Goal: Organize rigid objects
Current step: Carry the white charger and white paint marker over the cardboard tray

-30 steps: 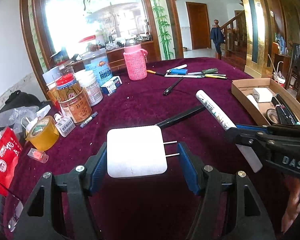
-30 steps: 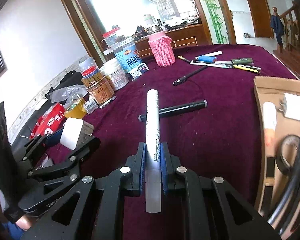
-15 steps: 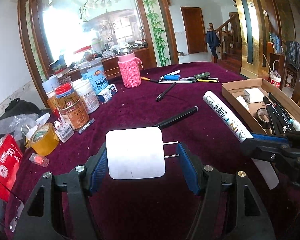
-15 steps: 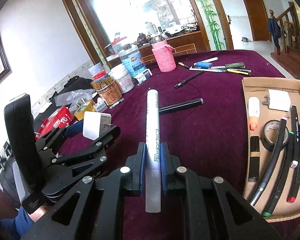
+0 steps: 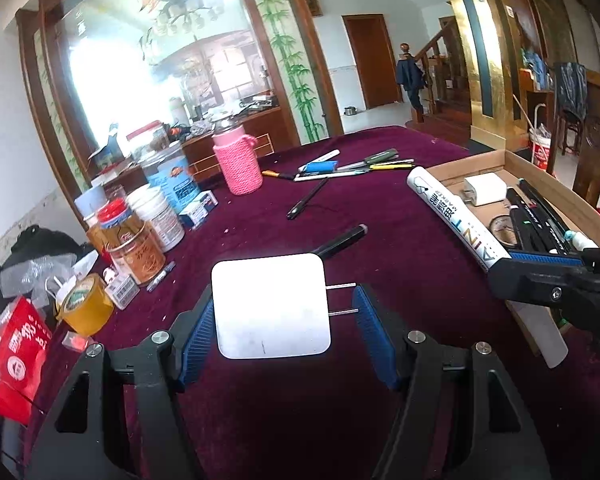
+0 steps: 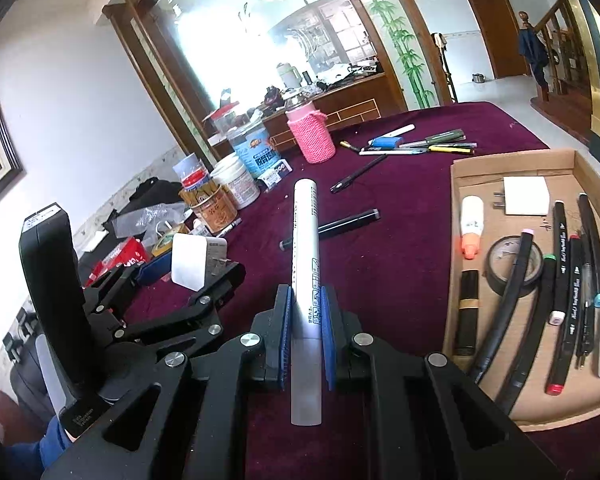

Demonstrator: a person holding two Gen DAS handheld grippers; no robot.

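Here the left gripper (image 5: 282,316) is clenched on a white charger (image 5: 271,306), its blue pads pressing the plug's body on one side and the two metal prongs on the other, held above the purple tablecloth (image 5: 400,240). The right gripper (image 6: 306,328) grasps a white marker (image 6: 306,264) near its rear end, the long barrel pointing forward over the cloth; in the left wrist view the same marker (image 5: 456,216) shows the letters "INT" and "MARKER", with smaller characters too blurred to read. A black pen (image 6: 332,226) lies on the cloth just beyond the marker's tip, crossing behind it. To the right sits a cardboard tray (image 6: 512,160) holding another white charger (image 6: 526,196), a roll of black tape (image 6: 504,256), a small orange-capped bottle (image 6: 471,226) and several dark pens (image 6: 564,264) laid side by side. Along the left edge stand an orange-brown jar (image 5: 134,242), a roll of yellow tape (image 5: 85,304), a red packet (image 5: 14,344) and, farther back, a pink knitted bottle cover (image 5: 238,166). More pens (image 5: 352,166) lie in a loose row at the far side, possibly with a screwdriver among them.
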